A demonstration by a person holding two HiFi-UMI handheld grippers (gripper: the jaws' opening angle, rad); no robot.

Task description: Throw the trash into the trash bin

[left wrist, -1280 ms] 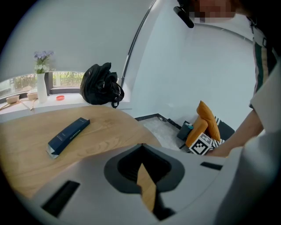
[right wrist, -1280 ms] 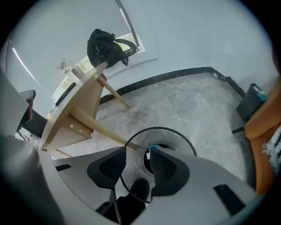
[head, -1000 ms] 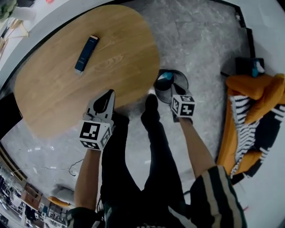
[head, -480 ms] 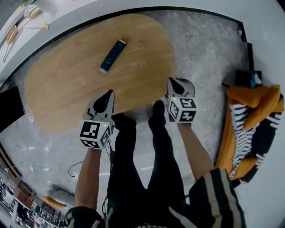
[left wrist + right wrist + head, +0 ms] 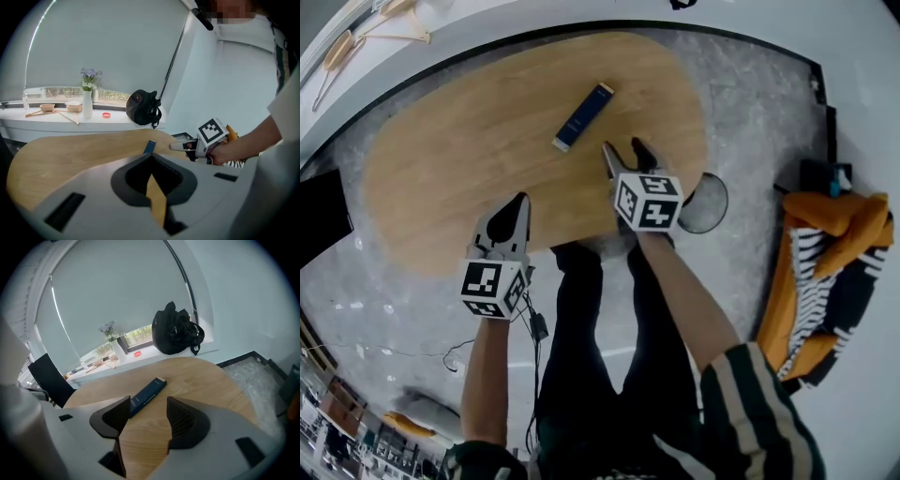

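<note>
Blue packet on the tabletop
Right tool just short of it, jaws just opened, empty (left tool farther back, closed, empty).

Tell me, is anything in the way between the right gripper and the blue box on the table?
Nothing visible is. Only bare wooden table lies between the right gripper, whose empty jaws have just been opening, and the blue box.

I'm seeing bare tabletop lying open on every side of the dark blue box. The trash bin is standing on the floor just beside the table's right edge.
</note>
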